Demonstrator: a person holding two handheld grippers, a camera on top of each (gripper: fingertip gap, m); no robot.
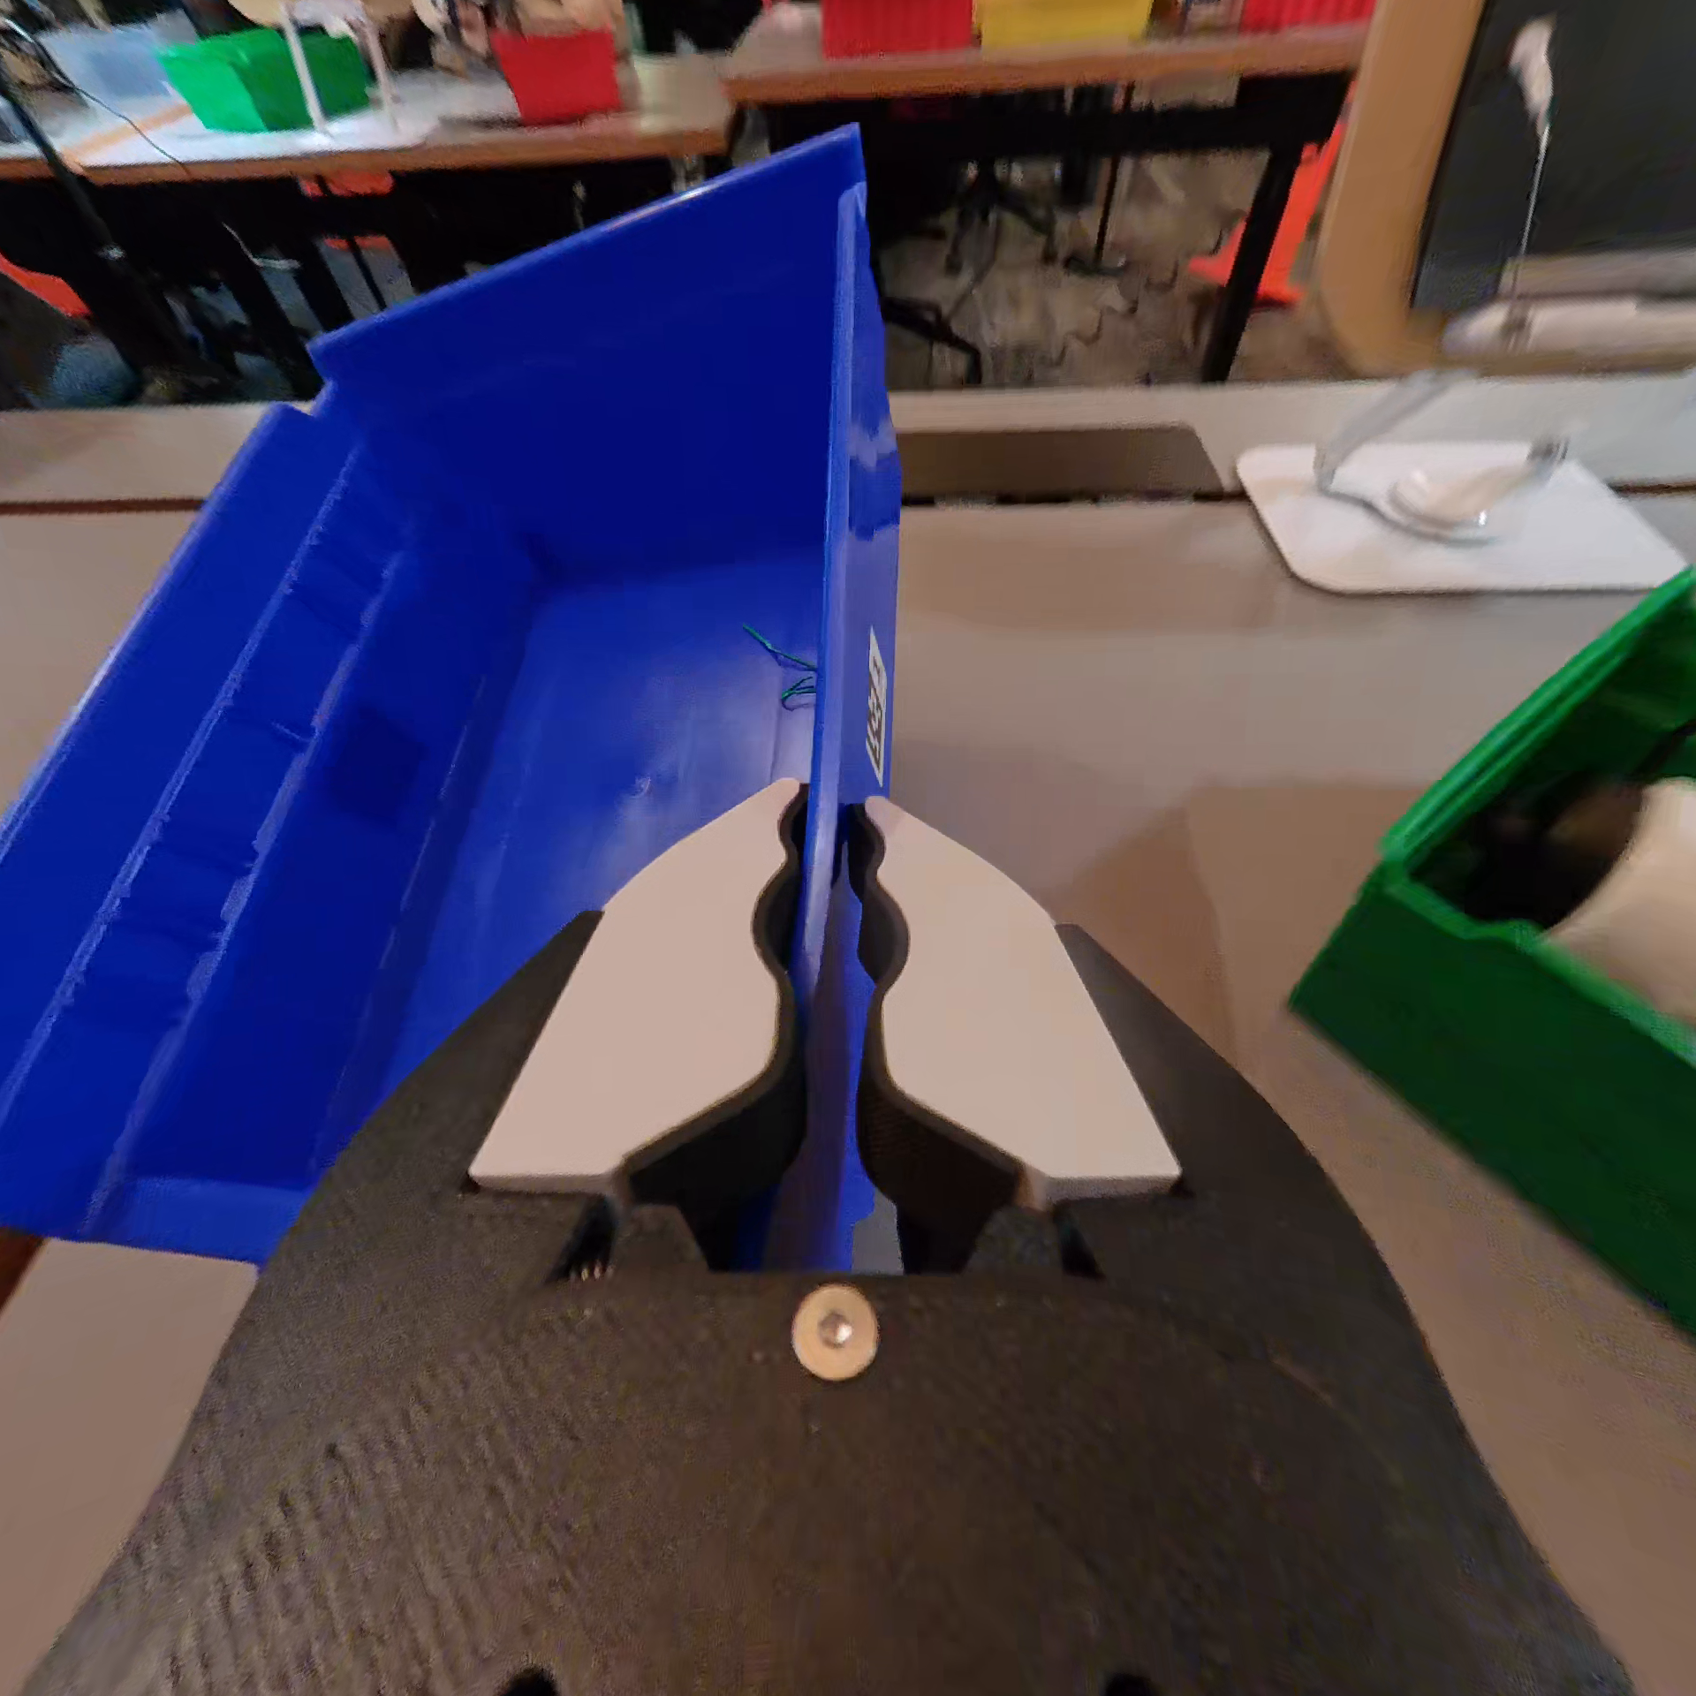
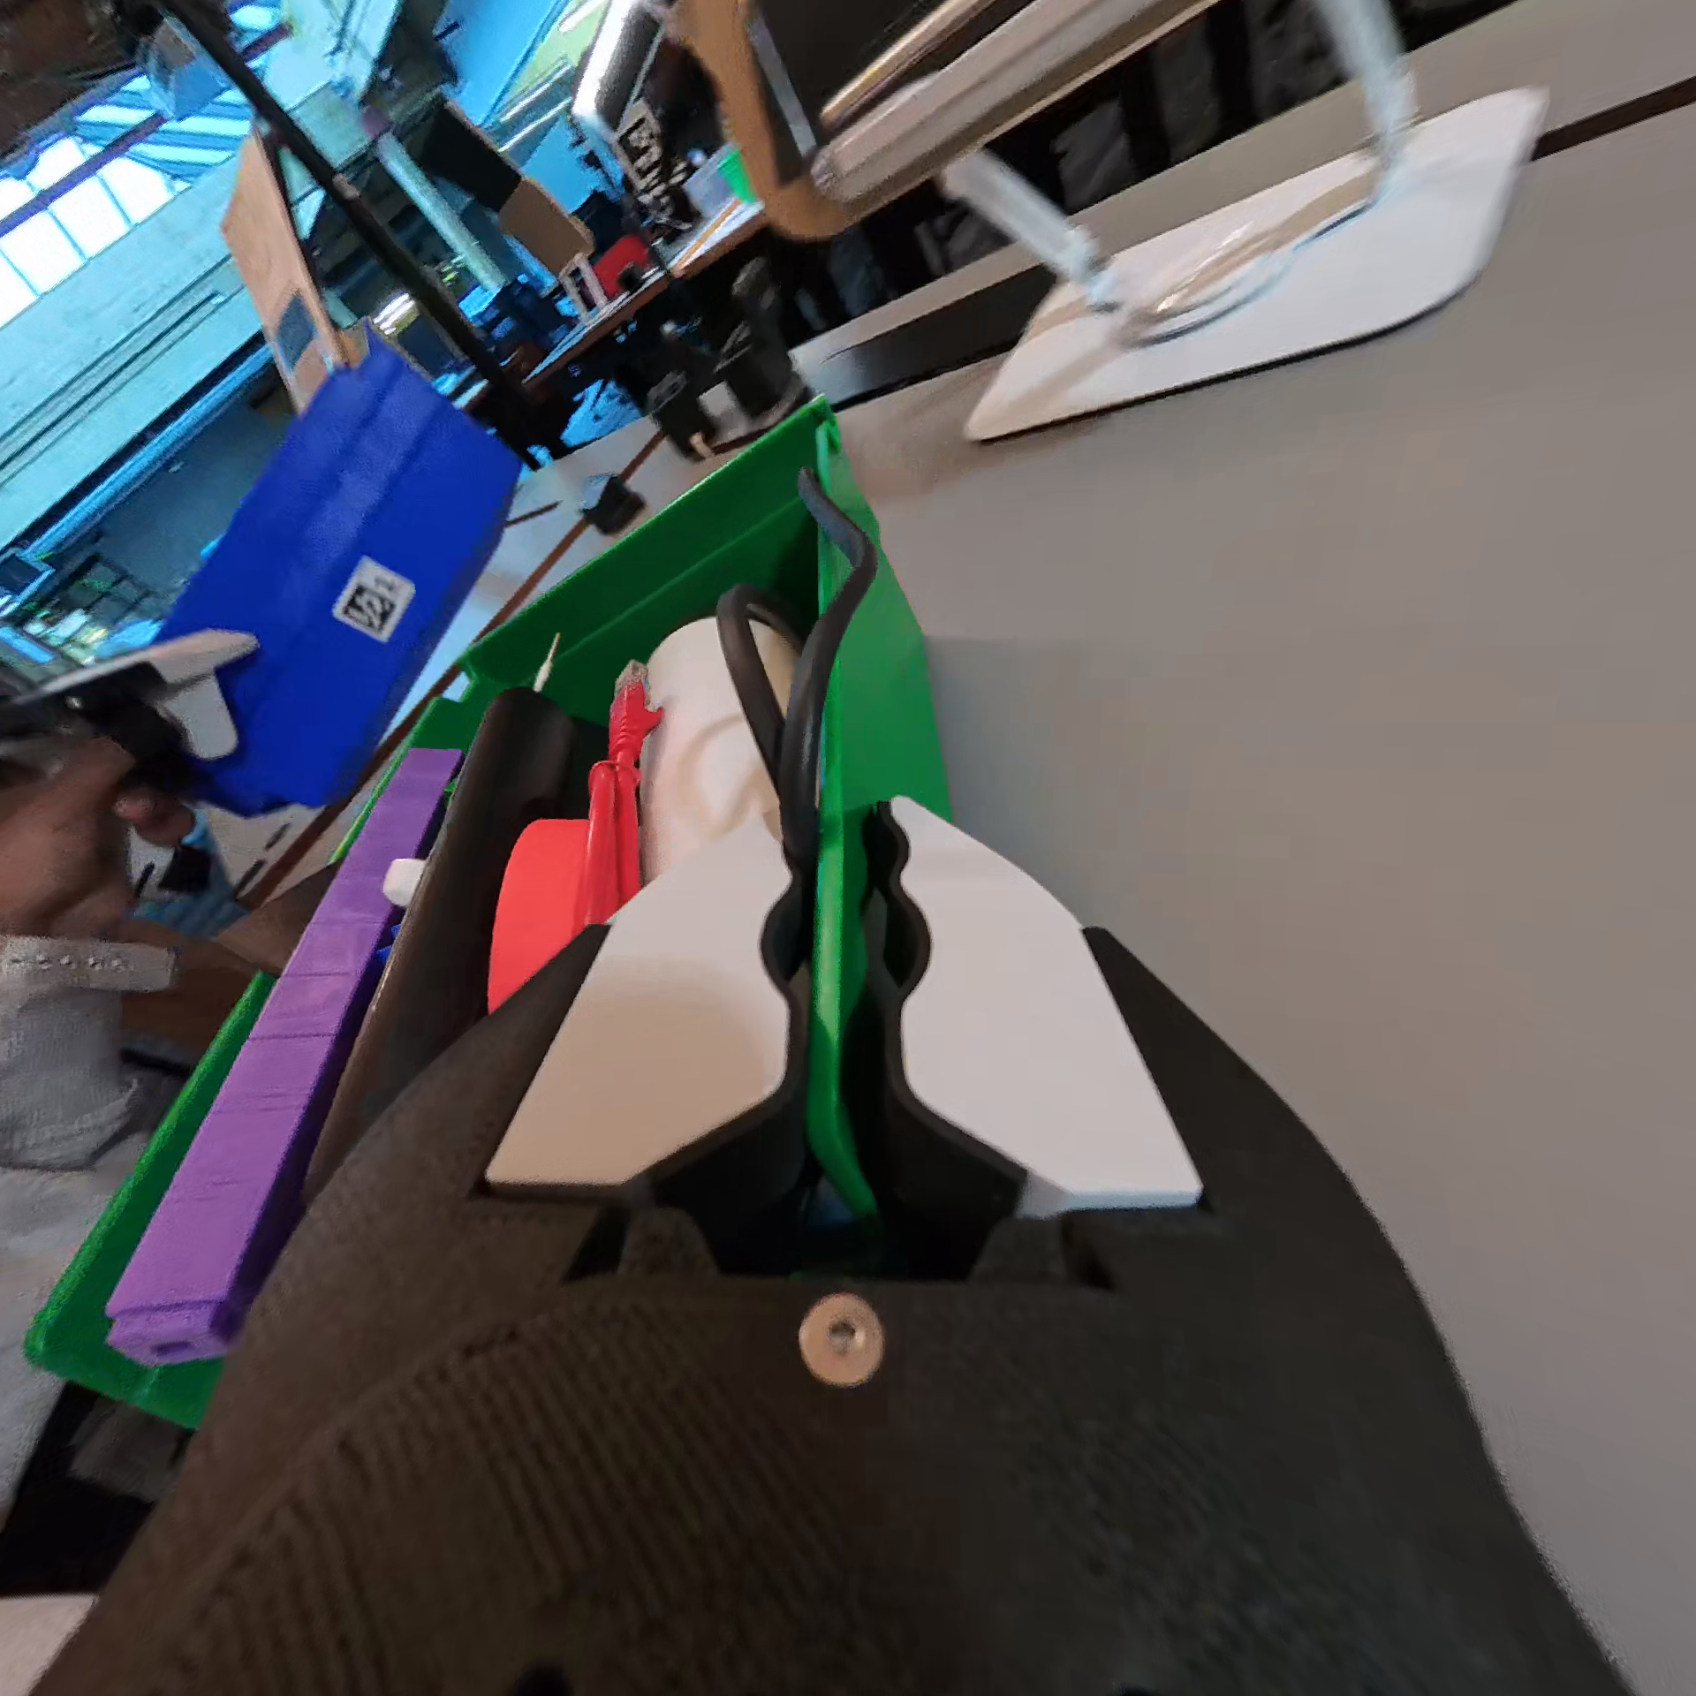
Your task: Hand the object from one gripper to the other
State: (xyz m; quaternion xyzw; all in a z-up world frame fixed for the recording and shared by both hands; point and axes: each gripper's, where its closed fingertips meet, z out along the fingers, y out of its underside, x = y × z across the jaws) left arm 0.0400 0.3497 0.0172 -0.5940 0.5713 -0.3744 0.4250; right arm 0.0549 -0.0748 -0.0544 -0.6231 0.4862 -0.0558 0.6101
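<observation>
My left gripper (image 1: pixel 833 798) is shut on the right side wall of a blue bin (image 1: pixel 551 661), held tilted above the grey table; the bin holds only a thin green thread. My right gripper (image 2: pixel 840 826) is shut on the right side wall of a green bin (image 2: pixel 881 697), also held tilted. The green bin carries a purple bar (image 2: pixel 294 1037), a red tape roll (image 2: pixel 532 899), a red cable (image 2: pixel 624 762), a white part (image 2: pixel 707 743) and a black cable (image 2: pixel 798 697). The blue bin (image 2: pixel 349 587) and the left gripper (image 2: pixel 184 688) show at the left of the right wrist view. The green bin (image 1: pixel 1523 991) shows at right in the left wrist view.
A white stand base (image 1: pixel 1450 514) with a metal arm sits on the grey table (image 1: pixel 1101 642) at the back right; it also shows in the right wrist view (image 2: pixel 1285 257). A person's hand and pale sleeve (image 2: pixel 64 1028) are at the left. Tables with coloured bins stand behind.
</observation>
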